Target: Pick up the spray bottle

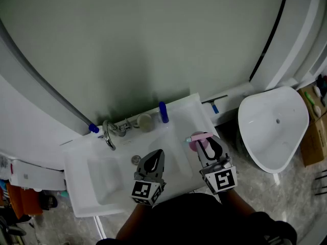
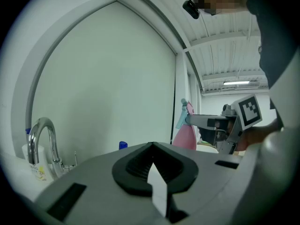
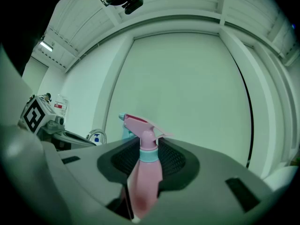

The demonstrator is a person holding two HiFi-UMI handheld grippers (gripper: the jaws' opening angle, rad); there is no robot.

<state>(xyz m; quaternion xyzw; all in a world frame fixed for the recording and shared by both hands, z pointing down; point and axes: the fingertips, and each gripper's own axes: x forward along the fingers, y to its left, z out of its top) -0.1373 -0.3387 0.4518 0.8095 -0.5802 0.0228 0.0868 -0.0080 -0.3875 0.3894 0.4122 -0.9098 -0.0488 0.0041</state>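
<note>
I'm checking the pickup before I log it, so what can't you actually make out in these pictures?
Spray bottle body: head view, mostly covered by right gripper.
Its base: right gripper view, hidden by that gripper's body; lifted or standing, cannot tell.
Round thing in sink: head view, too small.

Dim flat light, ceiling strip light (image 2: 236, 83) glowing, dark fisheye edges, spray bottle (image 3: 144, 172) blurred

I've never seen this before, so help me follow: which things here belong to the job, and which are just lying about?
On the job: spray bottle; right gripper clamped on it.
Lying about: tap; blue-capped bottle; sink; left gripper, shut and empty.
</note>
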